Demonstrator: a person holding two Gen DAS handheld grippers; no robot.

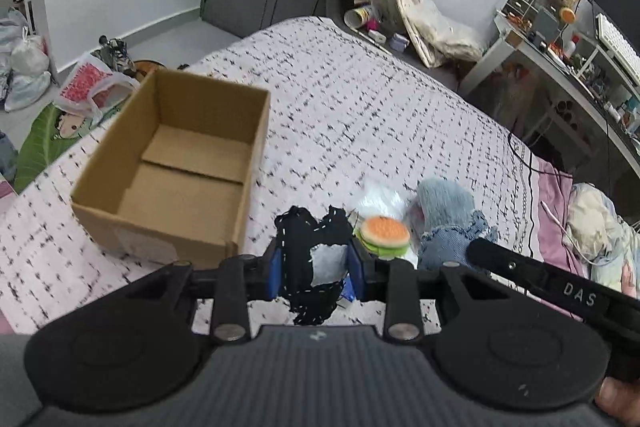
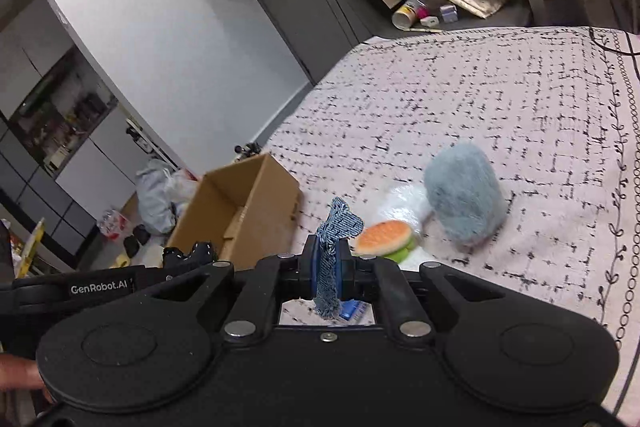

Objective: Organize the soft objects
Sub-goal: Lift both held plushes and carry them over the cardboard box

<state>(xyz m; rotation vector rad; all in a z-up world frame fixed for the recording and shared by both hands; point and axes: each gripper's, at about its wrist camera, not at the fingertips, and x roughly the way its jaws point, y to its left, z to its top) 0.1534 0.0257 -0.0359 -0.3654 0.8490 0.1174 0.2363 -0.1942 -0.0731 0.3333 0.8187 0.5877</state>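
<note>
At lower centre, the left gripper (image 1: 316,267) clamps a black stitched cloth (image 1: 308,255); the right gripper (image 2: 326,269) pinches a frayed denim strip (image 2: 334,247). Just beyond lie a burger plush (image 2: 386,235) and a blue furry toy (image 2: 462,197) on the patterned bedspread (image 1: 380,107). The open cardboard box (image 1: 176,163) sits left of centre.

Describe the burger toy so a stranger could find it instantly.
Start at the bed with the black-flecked white cover and find the open cardboard box on it. To the right of the box sits a fluffy blue-grey plush; the burger toy lies between them, close to the plush. It is the only small round thing, orange on top with a green layer beneath.
</note>
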